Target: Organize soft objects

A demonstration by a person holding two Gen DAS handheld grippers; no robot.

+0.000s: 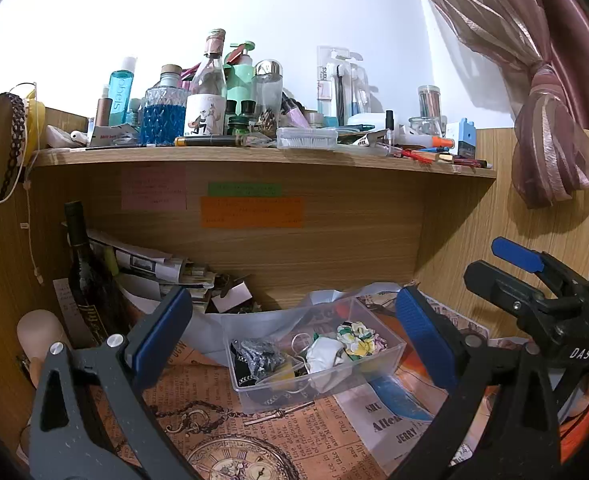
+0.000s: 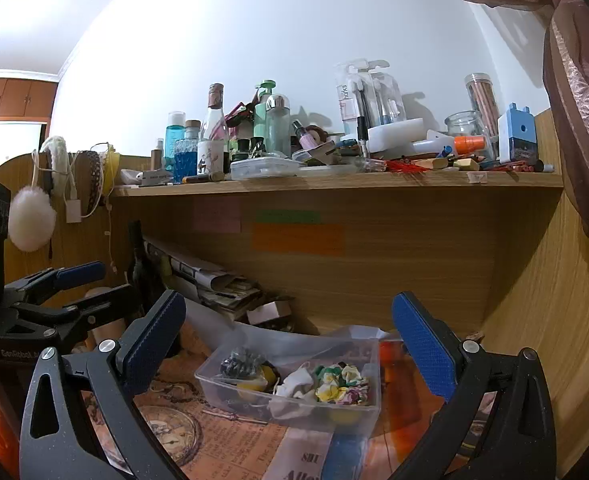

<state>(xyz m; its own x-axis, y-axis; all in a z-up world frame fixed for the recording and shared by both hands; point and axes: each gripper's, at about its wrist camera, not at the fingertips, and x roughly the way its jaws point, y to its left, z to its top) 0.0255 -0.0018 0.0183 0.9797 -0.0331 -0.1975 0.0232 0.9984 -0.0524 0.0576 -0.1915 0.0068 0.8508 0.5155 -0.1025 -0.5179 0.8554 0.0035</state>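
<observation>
A wooden desk nook with a cluttered upper shelf stood over a desk covered in vintage newsprint paper. On it sat a clear plastic box holding soft items: a dark scrunchie, a white cloth and a floral scrunchie. The left gripper and right gripper both hung spread wide, empty, short of the box.
</observation>
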